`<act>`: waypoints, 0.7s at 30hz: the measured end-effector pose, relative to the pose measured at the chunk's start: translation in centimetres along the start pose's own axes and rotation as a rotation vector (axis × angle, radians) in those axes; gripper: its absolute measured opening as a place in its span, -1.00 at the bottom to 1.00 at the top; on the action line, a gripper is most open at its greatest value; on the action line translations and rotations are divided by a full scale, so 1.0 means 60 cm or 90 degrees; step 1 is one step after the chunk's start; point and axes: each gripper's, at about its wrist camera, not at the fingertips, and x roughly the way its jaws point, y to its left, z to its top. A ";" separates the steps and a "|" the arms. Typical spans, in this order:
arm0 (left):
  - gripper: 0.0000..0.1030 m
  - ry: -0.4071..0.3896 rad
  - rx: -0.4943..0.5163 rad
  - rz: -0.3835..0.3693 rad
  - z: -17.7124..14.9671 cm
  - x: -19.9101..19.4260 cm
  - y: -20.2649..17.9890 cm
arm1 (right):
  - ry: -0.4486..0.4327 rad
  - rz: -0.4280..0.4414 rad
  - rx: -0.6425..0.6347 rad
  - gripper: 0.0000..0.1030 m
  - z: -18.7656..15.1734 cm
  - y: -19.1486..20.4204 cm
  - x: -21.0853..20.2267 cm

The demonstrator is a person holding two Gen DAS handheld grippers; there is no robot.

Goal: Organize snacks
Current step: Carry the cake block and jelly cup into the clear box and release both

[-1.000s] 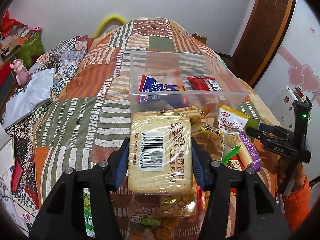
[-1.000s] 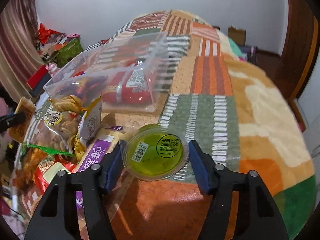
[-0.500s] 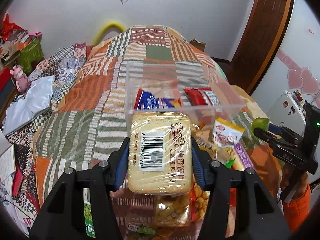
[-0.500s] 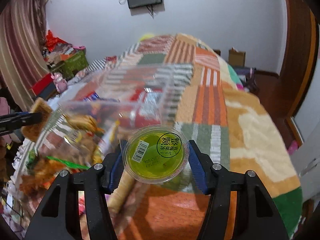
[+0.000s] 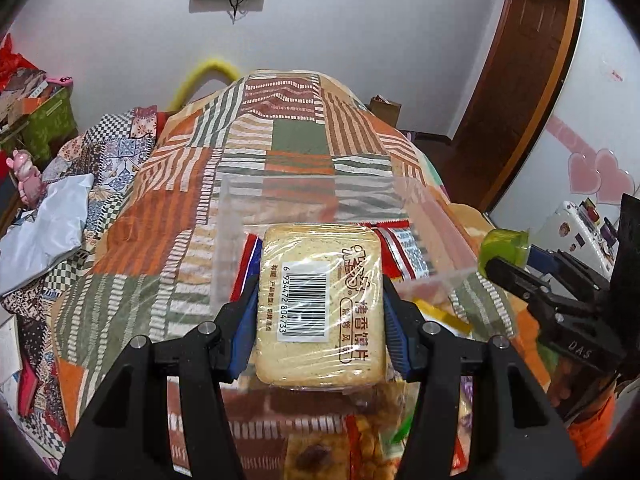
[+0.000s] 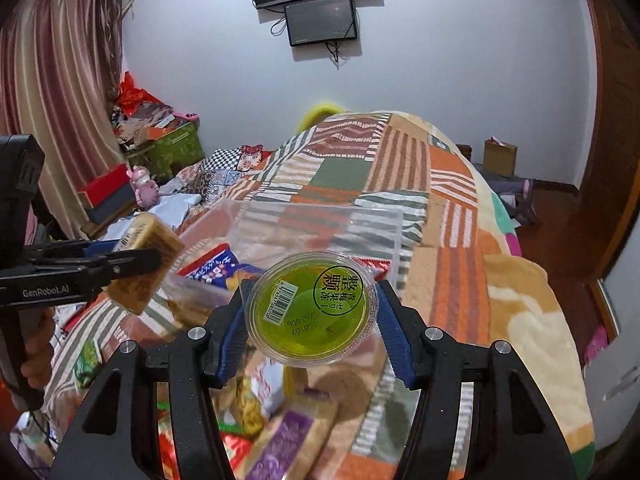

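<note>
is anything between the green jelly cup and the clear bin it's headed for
Nothing visible blocks it. The jelly cup, held in the right gripper, sits in the air just short of the clear bin, whose top is open. The left gripper with the biscuit pack is off to the side.

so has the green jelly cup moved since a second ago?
Yes. The green jelly cup, clamped in the right tool, has lifted off the blanket toward the clear bin.
</note>
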 end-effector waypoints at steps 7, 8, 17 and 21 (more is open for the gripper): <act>0.06 0.015 -0.006 -0.002 0.023 0.052 0.006 | 0.016 0.003 -0.005 0.08 0.013 -0.002 0.045; 0.06 0.017 -0.006 -0.002 0.026 0.060 0.007 | 0.019 0.002 -0.006 0.08 0.015 -0.002 0.051; 0.06 0.021 0.014 -0.001 0.041 0.104 -0.007 | 0.052 -0.003 -0.004 0.08 0.012 -0.008 0.098; 0.06 0.035 0.017 -0.004 0.039 0.122 -0.009 | 0.066 -0.005 -0.004 0.08 0.008 -0.008 0.111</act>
